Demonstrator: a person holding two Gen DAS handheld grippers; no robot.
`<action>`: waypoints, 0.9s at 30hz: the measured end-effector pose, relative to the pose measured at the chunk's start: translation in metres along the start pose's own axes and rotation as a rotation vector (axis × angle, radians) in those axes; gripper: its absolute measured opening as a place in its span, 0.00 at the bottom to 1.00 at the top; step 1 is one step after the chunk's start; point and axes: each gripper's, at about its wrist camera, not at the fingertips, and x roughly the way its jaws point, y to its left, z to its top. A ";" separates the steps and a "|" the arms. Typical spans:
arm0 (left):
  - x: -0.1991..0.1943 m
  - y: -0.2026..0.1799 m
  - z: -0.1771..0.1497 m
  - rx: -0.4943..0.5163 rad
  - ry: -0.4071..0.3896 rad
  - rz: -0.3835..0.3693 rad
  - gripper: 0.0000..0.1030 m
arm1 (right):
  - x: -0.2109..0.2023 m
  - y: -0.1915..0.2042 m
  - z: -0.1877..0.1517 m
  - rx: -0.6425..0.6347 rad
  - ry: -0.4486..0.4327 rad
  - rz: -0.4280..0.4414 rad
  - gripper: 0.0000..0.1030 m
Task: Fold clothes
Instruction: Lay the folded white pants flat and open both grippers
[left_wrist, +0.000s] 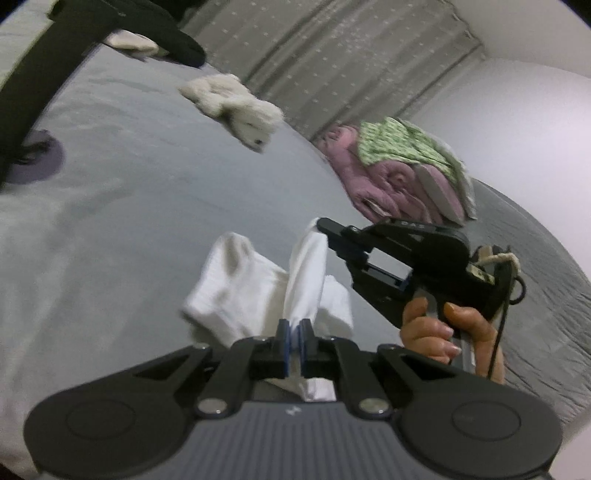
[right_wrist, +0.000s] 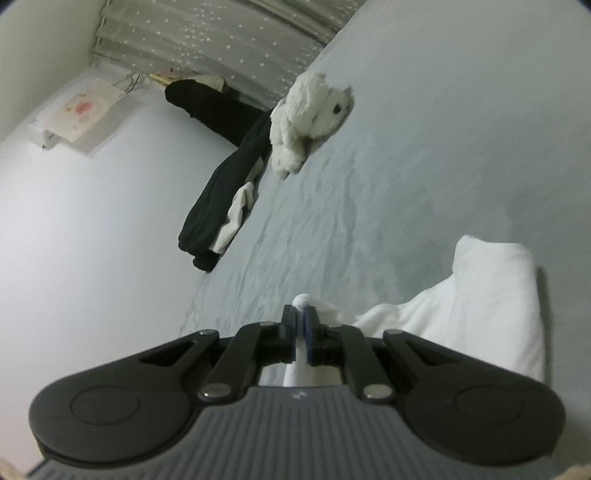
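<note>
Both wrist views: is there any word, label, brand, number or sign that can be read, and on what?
"DAS", seen upside down: raised letters on top of the black right gripper in the left wrist view; faint, so uncertain.
Small pale logo mark on the grey ribbed body behind the left gripper: a symbol, no letters.
White wall unit under a cloth with a red print: too blurred to read.
No text on the white sock.

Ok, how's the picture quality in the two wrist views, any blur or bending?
Left wrist view: the plush toy and bedsheet are smeared by blur, and the bed edge bows from the fisheye. Right wrist view: dim, flat light, the white sock is soft, and the dark clothes lose detail.
</note>
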 end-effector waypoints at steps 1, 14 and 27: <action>0.000 0.004 0.001 -0.008 -0.001 0.009 0.04 | 0.002 0.000 -0.002 -0.002 0.001 0.001 0.08; 0.004 0.002 0.015 0.150 -0.015 0.160 0.18 | -0.012 0.021 -0.011 -0.152 -0.040 -0.011 0.21; 0.059 -0.055 0.036 0.472 -0.084 0.137 0.08 | -0.071 0.003 -0.038 -0.524 -0.153 -0.326 0.30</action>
